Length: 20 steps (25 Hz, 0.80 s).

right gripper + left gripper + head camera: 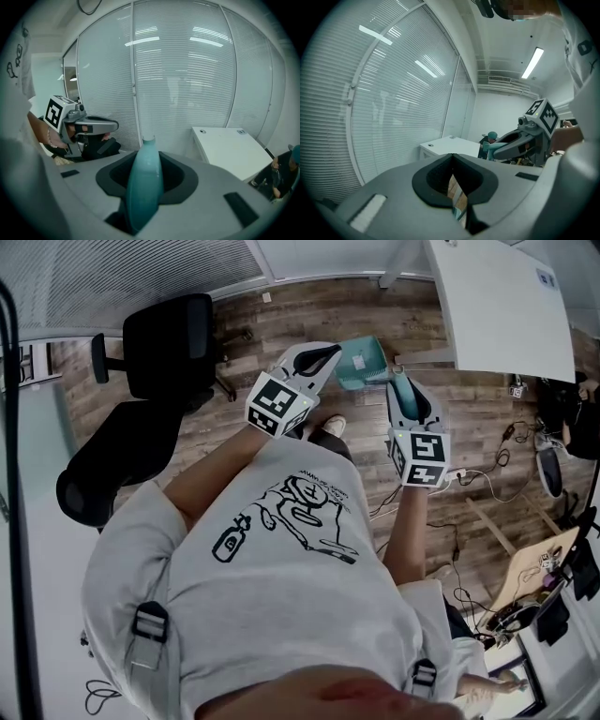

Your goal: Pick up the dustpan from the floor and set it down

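The teal dustpan (359,362) hangs above the wooden floor, out in front of me. Its handle (144,183) runs up between the jaws of my right gripper (399,382), which is shut on it. In the left gripper view, the pan's teal body (489,142) shows beyond the right gripper (506,146). My left gripper (332,352) is held just left of the pan and does not touch it. Its jaws meet at the tips with nothing between them. From the right gripper view, the left gripper (110,125) appears side-on.
A black office chair (169,338) and a second black seat (112,465) stand to the left. A white table (502,301) is at the upper right. Cables (469,479) trail over the floor on the right. Blinds cover the glass walls (187,84).
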Tool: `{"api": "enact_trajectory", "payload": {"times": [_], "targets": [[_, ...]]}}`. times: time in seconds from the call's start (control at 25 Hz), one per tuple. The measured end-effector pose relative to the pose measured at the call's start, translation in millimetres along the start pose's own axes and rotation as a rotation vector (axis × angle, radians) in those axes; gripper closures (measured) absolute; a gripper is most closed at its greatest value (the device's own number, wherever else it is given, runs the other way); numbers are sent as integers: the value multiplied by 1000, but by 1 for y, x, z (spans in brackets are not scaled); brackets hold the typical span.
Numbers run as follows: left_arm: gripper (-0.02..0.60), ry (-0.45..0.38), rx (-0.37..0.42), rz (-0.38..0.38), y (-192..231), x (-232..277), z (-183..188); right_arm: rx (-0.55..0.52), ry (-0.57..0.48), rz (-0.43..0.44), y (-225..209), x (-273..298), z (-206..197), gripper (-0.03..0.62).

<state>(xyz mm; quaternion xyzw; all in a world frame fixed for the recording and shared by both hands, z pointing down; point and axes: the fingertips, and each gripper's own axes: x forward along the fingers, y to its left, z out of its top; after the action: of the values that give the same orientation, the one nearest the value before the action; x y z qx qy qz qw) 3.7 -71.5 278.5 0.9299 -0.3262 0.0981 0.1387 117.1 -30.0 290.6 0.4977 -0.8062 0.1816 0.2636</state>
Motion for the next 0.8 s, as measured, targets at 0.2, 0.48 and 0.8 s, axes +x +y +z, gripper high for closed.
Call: {"api": "enact_trajectory", "payload": {"times": [0.2, 0.48, 0.8], "targets": [[586, 20, -5, -3, 6, 9, -17, -1, 14, 5, -2, 19, -10, 483], [586, 48, -11, -14, 13, 25, -46, -1, 42, 7, -3, 47, -38, 483], [586, 84, -37, -5, 27, 43, -87, 23, 76, 9, -7, 79, -79, 484]]}}
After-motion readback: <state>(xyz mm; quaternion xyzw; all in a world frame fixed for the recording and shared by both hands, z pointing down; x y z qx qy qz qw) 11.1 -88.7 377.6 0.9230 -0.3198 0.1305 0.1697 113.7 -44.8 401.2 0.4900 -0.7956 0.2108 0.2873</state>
